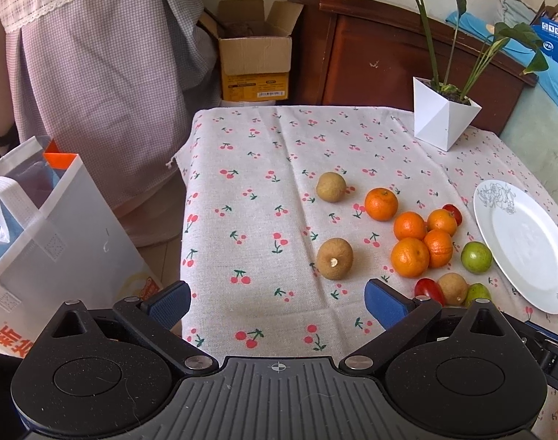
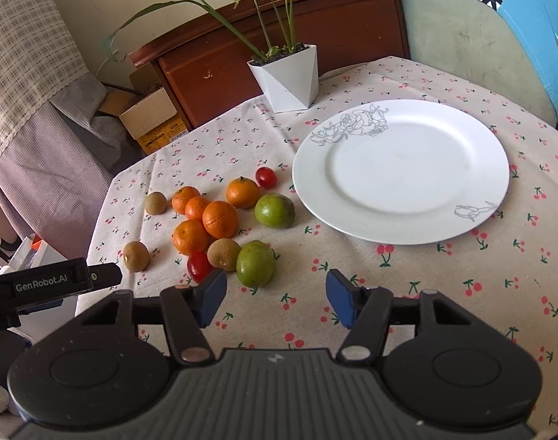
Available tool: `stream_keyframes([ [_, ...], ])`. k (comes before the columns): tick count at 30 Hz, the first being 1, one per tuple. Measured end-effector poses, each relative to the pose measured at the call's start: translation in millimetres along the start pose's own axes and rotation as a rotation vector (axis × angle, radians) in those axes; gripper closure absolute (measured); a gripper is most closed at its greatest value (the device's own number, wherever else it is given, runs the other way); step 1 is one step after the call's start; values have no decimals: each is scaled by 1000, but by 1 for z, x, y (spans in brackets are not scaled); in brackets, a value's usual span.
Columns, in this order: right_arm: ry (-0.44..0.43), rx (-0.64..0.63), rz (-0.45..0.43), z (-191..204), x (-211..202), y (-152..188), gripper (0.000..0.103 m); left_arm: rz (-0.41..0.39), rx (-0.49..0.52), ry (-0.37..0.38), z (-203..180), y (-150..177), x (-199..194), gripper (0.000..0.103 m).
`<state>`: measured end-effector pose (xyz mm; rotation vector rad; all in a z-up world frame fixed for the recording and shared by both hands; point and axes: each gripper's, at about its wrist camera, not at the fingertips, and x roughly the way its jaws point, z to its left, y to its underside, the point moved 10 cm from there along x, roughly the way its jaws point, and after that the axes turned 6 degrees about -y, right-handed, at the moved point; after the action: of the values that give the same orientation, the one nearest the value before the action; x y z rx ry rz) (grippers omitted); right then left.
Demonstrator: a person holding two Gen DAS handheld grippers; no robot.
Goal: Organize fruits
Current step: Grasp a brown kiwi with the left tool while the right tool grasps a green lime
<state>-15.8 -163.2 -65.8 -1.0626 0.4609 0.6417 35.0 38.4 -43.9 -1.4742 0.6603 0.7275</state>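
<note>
Left gripper [image 1: 277, 306] jaws spread wide, nothing between them, hovering over the near part of the cherry-print tablecloth [image 1: 264, 168]. Right gripper [image 2: 275, 299] also spread wide and holding nothing, low over the cloth. Fruits all loose on the cloth, none on the white plate [image 2: 401, 172], which sits to the right of the pile. From the left wrist view: brown fruit [image 1: 334, 259] lies just ahead of the left gripper, roughly centred between the fingers; a second brown fruit [image 1: 331, 186] farther back; cluster of oranges [image 1: 410, 256] ahead and right, touching each other; one orange [image 1: 381, 203] slightly apart behind them. Red cherry tomato [image 1: 429, 290] and a third brown fruit [image 1: 453, 288] touching, just beyond the right finger pad, with a green fruit [image 1: 476, 256] beside the plate rim. From the right wrist view: nearer green fruit [image 2: 255, 264] sits just ahead of the right gripper's left finger, touching a brown fruit [image 2: 224, 254]; the other green fruit [image 2: 274, 211] lies near the plate edge; small tomato [image 2: 266, 177] farther back. White faceted planter [image 2: 288, 80] stands at the far side of the table. Cardboard box [image 1: 255, 62] on the floor behind, white tote bag [image 1: 55, 234] to the left of the table.
</note>
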Motion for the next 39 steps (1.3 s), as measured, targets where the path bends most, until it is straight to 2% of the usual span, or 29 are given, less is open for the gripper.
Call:
stream_keyframes([
  [8, -16, 2, -11, 3, 8, 0, 55, -46, 36, 17, -12, -5, 8, 14],
  [10, -23, 3, -12, 3, 10, 0, 55, -43, 44, 12, -14, -5, 11, 22],
  [15, -19, -5, -13, 5, 15, 1, 57, -52, 56, 27, -20, -6, 17, 35],
  [18, -21, 2, -10, 4, 18, 2, 57, -59, 61, 32, -23, -6, 21, 36],
  [25, -2, -31, -22, 6, 22, 1, 60, -75, 71, 35, -27, -6, 28, 48],
  [28, -3, -35, -29, 6, 24, 0, 66, -86, 82, 40, -30, -7, 28, 49],
  [32, -20, -33, -28, 8, 26, 0, 77, -102, 97, 54, -35, -8, 28, 64],
  [34, -13, -48, -29, 10, 26, 0, 77, -101, 94, 63, -35, -8, 28, 71],
  [39, -18, -33, -29, 9, 25, 0, 77, -103, 81, 86, -36, -8, 26, 80],
])
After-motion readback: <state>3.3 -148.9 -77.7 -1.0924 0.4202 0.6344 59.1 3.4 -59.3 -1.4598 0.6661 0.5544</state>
